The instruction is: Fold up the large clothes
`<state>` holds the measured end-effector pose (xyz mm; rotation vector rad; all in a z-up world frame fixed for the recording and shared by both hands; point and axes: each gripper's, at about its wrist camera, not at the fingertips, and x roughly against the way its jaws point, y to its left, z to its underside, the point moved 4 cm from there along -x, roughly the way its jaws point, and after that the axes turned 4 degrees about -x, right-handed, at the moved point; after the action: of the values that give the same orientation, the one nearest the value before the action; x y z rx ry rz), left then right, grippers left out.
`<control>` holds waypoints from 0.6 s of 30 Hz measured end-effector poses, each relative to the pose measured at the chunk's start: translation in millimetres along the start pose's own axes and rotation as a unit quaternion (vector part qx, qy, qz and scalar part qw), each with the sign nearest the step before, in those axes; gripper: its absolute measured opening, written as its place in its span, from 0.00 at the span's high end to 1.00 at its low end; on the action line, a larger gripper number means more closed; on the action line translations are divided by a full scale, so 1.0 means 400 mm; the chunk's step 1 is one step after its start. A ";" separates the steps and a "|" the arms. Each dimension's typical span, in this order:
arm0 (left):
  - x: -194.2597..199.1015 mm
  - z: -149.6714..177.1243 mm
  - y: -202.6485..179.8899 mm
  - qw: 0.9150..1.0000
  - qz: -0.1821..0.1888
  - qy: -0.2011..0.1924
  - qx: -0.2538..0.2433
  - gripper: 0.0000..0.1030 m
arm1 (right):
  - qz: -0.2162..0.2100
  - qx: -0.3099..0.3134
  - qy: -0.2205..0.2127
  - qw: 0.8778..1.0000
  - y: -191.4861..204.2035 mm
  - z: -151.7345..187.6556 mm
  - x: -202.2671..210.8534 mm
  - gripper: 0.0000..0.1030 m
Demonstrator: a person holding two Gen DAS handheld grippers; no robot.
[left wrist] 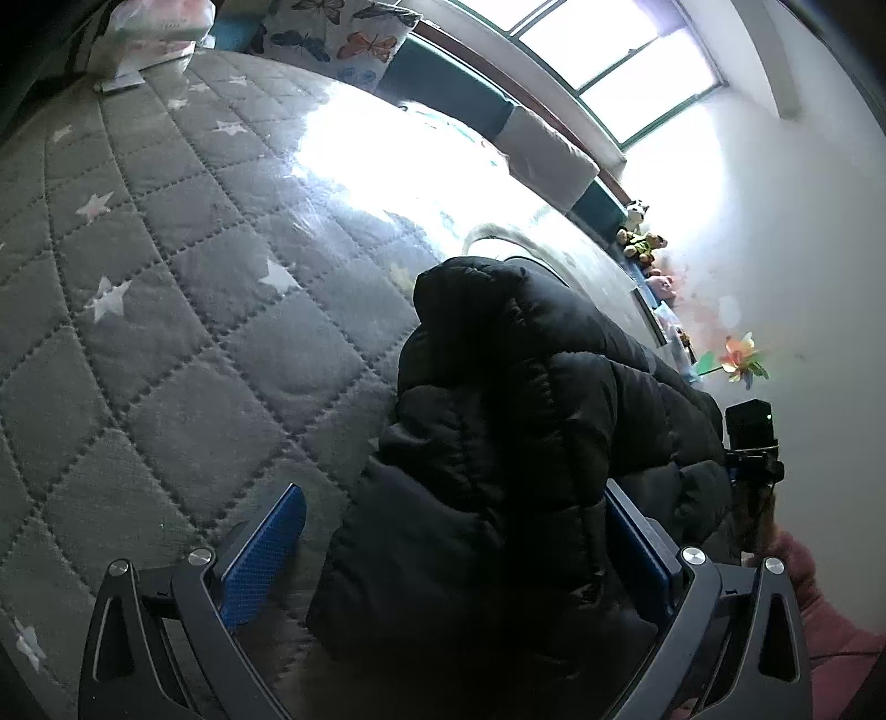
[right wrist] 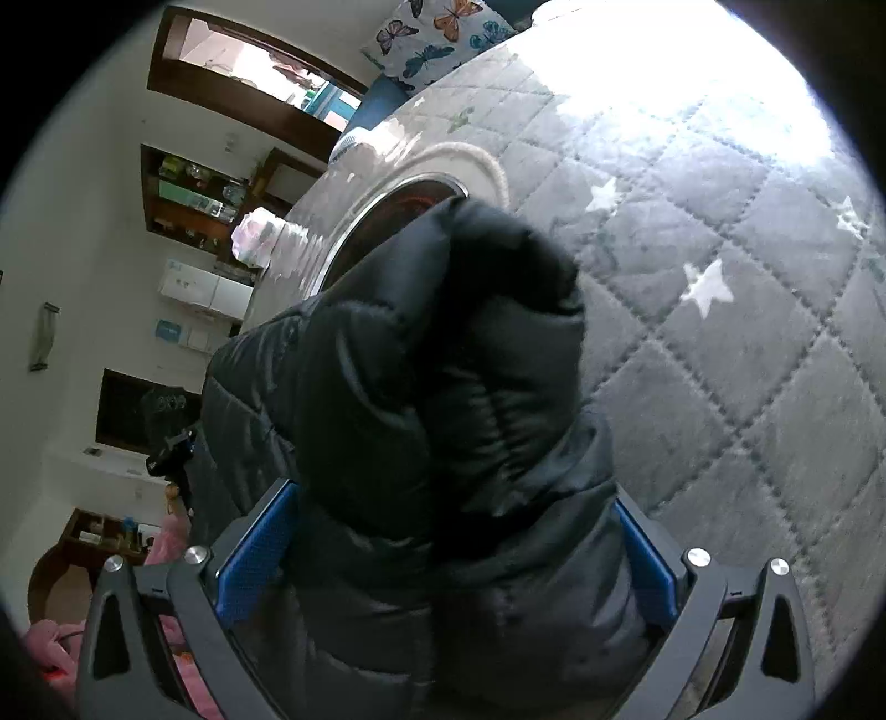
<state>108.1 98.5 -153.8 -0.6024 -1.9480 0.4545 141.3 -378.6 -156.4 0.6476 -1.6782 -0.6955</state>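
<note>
Lying puffy, black quilted jacket (left wrist: 498, 443) on star-patterned bedspread (left wrist: 166, 277).

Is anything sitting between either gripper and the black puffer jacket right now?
Nothing visible. The black puffer jacket already bulges up between the open left gripper, and likewise inside the open right gripper. Only the grey star-quilted bedspread lies around it; the butterfly pillow is far off.

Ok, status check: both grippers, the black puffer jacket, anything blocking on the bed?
Left gripper and right gripper both wide open, black puffer jacket bunched between each pair of fingers. Jacket lies on the grey star quilt. Nothing in the way nearby.
</note>
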 end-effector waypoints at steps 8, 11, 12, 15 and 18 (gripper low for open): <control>-0.005 0.010 -0.014 1.000 0.022 -0.011 -0.004 0.20 | 0.043 0.058 0.038 0.997 0.090 0.072 -0.025 0.00; -0.013 0.008 -0.020 1.000 0.016 -0.013 -0.008 0.21 | 0.044 0.056 0.036 0.997 0.085 0.067 -0.030 0.00; -0.018 0.006 -0.018 1.000 0.017 -0.012 -0.006 0.21 | 0.043 0.053 0.033 0.997 0.076 0.060 -0.032 0.00; -0.031 -0.002 -0.010 1.000 0.019 -0.003 0.008 0.14 | 0.043 0.053 0.027 0.997 0.058 0.049 -0.037 0.00; -0.040 -0.004 0.003 1.000 0.013 0.007 0.013 0.09 | 0.037 0.063 0.024 0.997 0.044 0.046 -0.033 0.00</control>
<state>115.7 90.1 -165.1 -0.6146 -1.9197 0.4894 124.7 -355.3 -155.3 0.6820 -1.7018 -0.5219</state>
